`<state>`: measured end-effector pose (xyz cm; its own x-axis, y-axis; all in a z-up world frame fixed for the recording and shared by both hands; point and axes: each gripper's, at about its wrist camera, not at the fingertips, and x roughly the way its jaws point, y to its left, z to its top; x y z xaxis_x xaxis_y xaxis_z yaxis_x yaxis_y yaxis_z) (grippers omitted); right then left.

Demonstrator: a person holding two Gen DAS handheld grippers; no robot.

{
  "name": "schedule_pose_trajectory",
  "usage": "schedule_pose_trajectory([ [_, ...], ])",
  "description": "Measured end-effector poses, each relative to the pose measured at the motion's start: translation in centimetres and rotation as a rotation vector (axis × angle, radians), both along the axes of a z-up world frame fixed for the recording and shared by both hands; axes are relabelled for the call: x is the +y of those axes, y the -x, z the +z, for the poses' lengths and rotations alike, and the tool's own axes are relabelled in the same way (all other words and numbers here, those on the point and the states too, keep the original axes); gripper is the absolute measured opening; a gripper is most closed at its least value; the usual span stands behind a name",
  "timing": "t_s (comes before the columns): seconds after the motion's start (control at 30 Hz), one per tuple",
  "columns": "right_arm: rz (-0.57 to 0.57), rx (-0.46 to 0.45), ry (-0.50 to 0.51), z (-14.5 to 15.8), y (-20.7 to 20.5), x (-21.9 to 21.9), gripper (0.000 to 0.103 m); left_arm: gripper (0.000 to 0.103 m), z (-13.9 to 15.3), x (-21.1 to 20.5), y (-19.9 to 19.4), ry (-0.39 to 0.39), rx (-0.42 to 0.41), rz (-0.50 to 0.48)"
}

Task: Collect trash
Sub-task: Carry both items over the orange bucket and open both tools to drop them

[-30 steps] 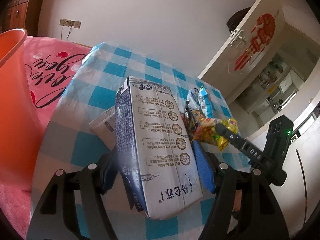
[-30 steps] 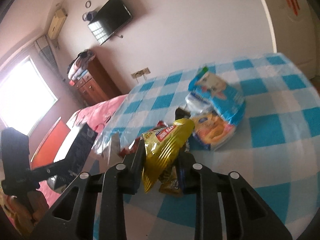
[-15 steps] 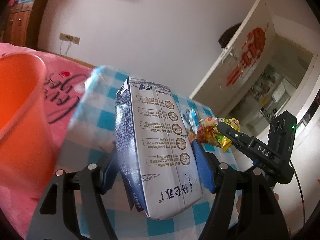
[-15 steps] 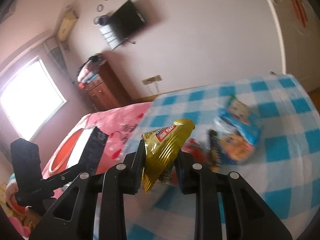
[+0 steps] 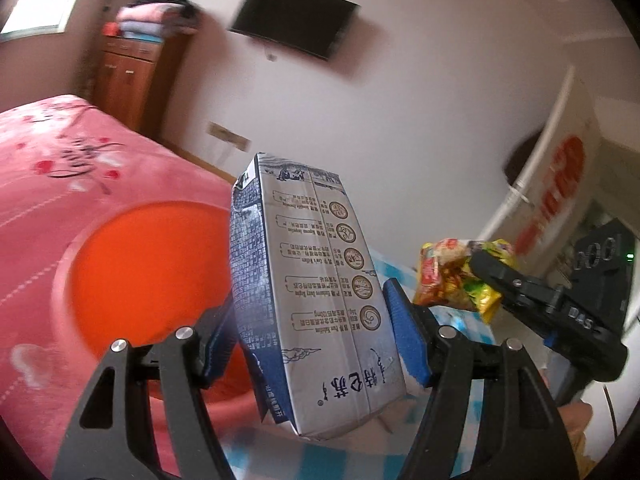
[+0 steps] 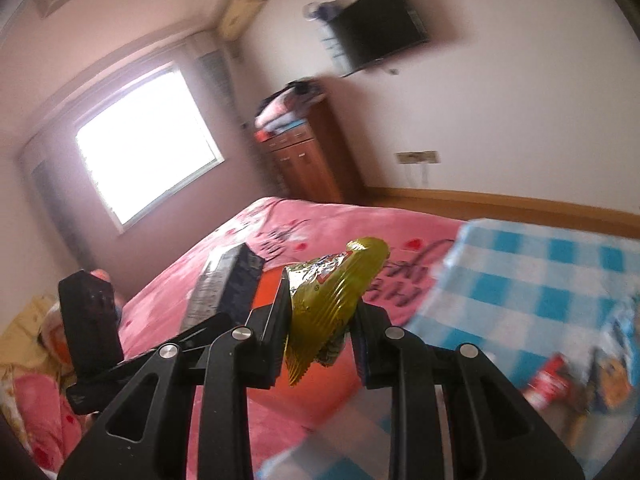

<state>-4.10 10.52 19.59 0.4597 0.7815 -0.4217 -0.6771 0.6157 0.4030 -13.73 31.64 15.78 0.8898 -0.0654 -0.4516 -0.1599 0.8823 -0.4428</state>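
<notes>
Two grippers are in our hands, each loaded with one piece of trash. Our left gripper [image 5: 316, 344] has its blue-padded jaws clamped on the sides of a carton [image 5: 316, 296], a tall blue-and-grey box printed with rows of round emblems, which stands nearly upright between the pads and leans slightly away from us. Behind and below it sits a bucket [image 5: 132, 276], orange, its round mouth open toward us, standing against the pink bed [image 5: 60, 168]; the carton hangs in front of the bucket's right rim. Our right gripper [image 6: 320, 340] has its jaws narrowed onto a wrapper [image 6: 332, 300], a crumpled yellow-gold foil packet that sticks up and out past the pads. In the left wrist view the same wrapper shows at the tip of the right gripper, just to the right of the carton and at about the same height. In the right wrist view the carton appears to the left of the wrapper, with orange from the bucket showing between and under the two jaws. The counter [image 6: 560, 280], covered in a blue-and-white check cloth, lies off to the right, and more packets [image 6: 592, 376] rest near its near right edge, blurred. A dark screen [image 5: 294, 18] hangs on the far wall above a wooden cabinet [image 5: 128, 80].
</notes>
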Motion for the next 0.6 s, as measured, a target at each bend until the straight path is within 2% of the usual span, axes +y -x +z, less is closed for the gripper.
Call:
schedule_pose_trajectory([
  [0.17,0.088,-0.017,0.029,0.1,-0.2,5.8,0.029,0.069,-0.8,3.7,0.0,0.017,0.030,0.092],
  [0.3,0.123,-0.007,0.071,-1.0,-0.8,9.0,0.031,0.070,-1.9,5.0,-0.6,0.027,0.069,0.139],
  [0.33,0.127,-0.003,0.082,-1.4,-1.0,9.4,0.039,0.076,-2.3,5.1,-0.7,0.029,0.078,0.149],
  [0.37,0.130,0.002,0.090,-1.8,-1.2,9.8,0.057,0.081,-2.6,5.5,-0.7,0.030,0.087,0.159],
  [0.4,0.128,0.012,0.087,-2.1,-1.2,10.0,0.066,0.088,-2.9,5.7,-0.7,0.023,0.094,0.177],
  [0.43,0.122,0.023,0.075,-2.3,-1.1,10.0,0.077,0.089,-3.0,5.8,-0.8,0.014,0.095,0.193],
  [0.53,0.093,0.041,0.031,-2.5,-1.3,8.4,0.084,0.091,-3.2,5.7,-0.4,-0.029,0.084,0.213],
  [0.57,0.067,0.032,0.031,-2.4,-1.3,7.7,0.090,0.092,-3.0,5.5,-0.1,-0.042,0.063,0.221],
  [0.6,0.042,0.022,0.031,-2.4,-1.3,6.9,0.091,0.093,-2.9,5.4,0.2,-0.055,0.040,0.229],
])
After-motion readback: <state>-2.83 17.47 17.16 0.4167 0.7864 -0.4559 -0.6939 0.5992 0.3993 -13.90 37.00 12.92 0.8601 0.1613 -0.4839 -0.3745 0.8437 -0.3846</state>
